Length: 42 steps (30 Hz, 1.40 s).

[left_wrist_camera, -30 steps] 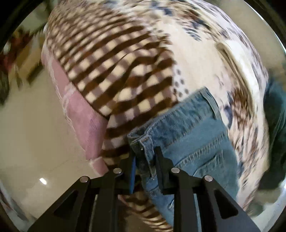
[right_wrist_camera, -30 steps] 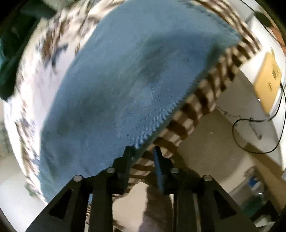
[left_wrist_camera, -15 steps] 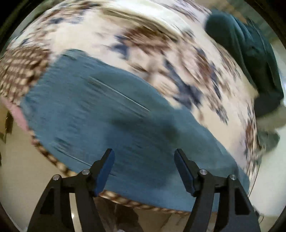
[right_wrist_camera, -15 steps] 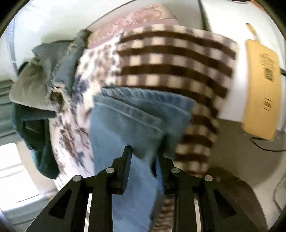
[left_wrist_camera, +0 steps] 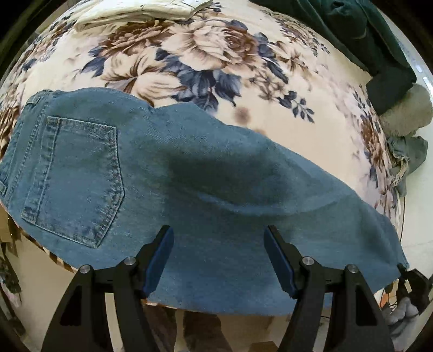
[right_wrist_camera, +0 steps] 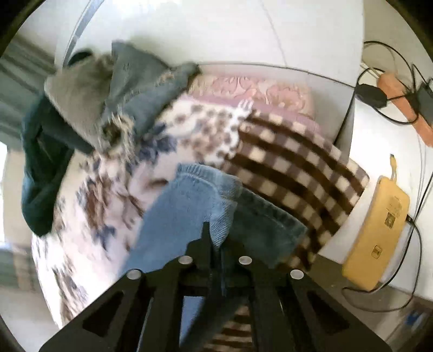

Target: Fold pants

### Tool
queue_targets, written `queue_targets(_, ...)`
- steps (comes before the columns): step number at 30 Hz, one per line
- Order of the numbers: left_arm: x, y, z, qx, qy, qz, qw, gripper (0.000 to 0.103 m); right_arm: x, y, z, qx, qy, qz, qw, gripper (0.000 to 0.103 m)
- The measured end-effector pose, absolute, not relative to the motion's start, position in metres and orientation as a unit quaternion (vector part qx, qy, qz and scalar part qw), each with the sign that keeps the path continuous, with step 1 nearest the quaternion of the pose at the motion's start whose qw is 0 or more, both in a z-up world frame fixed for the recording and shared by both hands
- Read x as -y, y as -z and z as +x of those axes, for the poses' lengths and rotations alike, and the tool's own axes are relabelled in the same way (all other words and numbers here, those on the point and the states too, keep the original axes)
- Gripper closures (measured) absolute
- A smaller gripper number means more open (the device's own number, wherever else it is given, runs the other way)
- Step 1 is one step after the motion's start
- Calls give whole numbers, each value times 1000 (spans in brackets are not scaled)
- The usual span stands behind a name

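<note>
Blue jeans (left_wrist_camera: 189, 173) lie folded lengthwise across the floral blanket (left_wrist_camera: 205, 62), back pocket (left_wrist_camera: 73, 178) at the left, leg ends running to the lower right. My left gripper (left_wrist_camera: 217, 257) is open and empty just above the middle of the jeans. My right gripper (right_wrist_camera: 219, 238) is shut on the hem of a jeans leg (right_wrist_camera: 200, 195) and holds it lifted above the blanket, near the bed's corner.
A pile of dark green and grey clothes (left_wrist_camera: 379, 46) sits at the bed's far right; it also shows in the right wrist view (right_wrist_camera: 81, 108). A cream folded garment (left_wrist_camera: 135, 10) lies at the far edge. A yellow box (right_wrist_camera: 379, 230) and cables (right_wrist_camera: 389, 89) lie on the floor.
My left gripper let go of the waistband, opened and moved over the middle of the jeans. My right gripper closed on the leg hem and lifted it.
</note>
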State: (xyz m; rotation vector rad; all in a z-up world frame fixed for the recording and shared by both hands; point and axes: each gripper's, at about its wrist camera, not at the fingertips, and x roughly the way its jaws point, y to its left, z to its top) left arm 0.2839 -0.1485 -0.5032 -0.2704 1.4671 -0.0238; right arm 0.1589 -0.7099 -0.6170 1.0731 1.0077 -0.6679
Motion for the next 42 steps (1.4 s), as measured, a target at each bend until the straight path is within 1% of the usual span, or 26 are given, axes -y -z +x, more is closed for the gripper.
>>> queue_targets(1,148,506,285,-669,10,-124,733,36,716,625,152,-453,290,502,678,85)
queue_targets(2,148,509,285,-671,9,-126,731,36,722,636,150,-447,278,534,662,79)
queue_targets(4,149,514,286,-676,10,-126,725,36,736,648,142,-405,285,585,642,78)
queue_targets(6,149,518,286,-679,11,-127,723,36,740,648,137,-380,303,599,636,78)
queue_targets(7,149,520,286,-681,11,-126,722,36,741,644,134,-371,324,595,635,82)
queue_targets(8,149,521,286,-682,11,-126,721,36,741,640,131,-370,342,585,635,96)
queue_targets(11,149,526,286,-684,11,-128,718,36,737,620,127,-383,360,543,655,96)
queue_targets(12,148,527,287,-685,11,-129,717,36,734,617,128,-405,370,515,659,96)
queue_targets(14,146,527,287,-685,10,-128,718,36,732,625,130,-436,375,499,648,95)
queue_targets(16,144,529,287,-685,8,-130,717,36,736,642,126,-461,371,515,620,87)
queue_targets(19,136,534,288,-691,2,-141,709,36,733,634,129,-471,376,504,619,63)
queue_targets(20,134,535,288,-695,1,-143,705,36,726,622,136,-477,377,479,633,47)
queue_targets(21,130,535,288,-699,-1,-145,701,36,720,612,139,-482,373,462,645,40)
queue_targets(24,118,528,286,-699,0,-146,700,36,687,581,173,-507,338,393,688,40)
queue_targets(26,108,523,285,-695,0,-143,704,36,668,573,200,-526,301,361,709,40)
queue_targets(28,99,521,286,-693,-4,-130,709,36,647,578,230,-552,250,349,715,40)
queue_targets(31,87,524,288,-690,-11,-113,714,36,601,607,284,-614,130,346,697,40)
queue_targets(34,75,531,291,-689,-21,-116,715,36,547,635,324,-672,45,290,680,40)
queue_targets(36,69,534,293,-688,-25,-115,716,36,529,654,335,-703,71,221,672,42)
queue_targets(38,63,539,293,-689,-29,-116,714,36,537,662,336,-707,119,182,673,45)
queue_targets(39,60,541,293,-690,-29,-117,713,36,547,662,335,-705,155,166,672,45)
queue_targets(42,56,546,293,-693,-26,-117,711,36,589,659,321,-692,245,161,659,45)
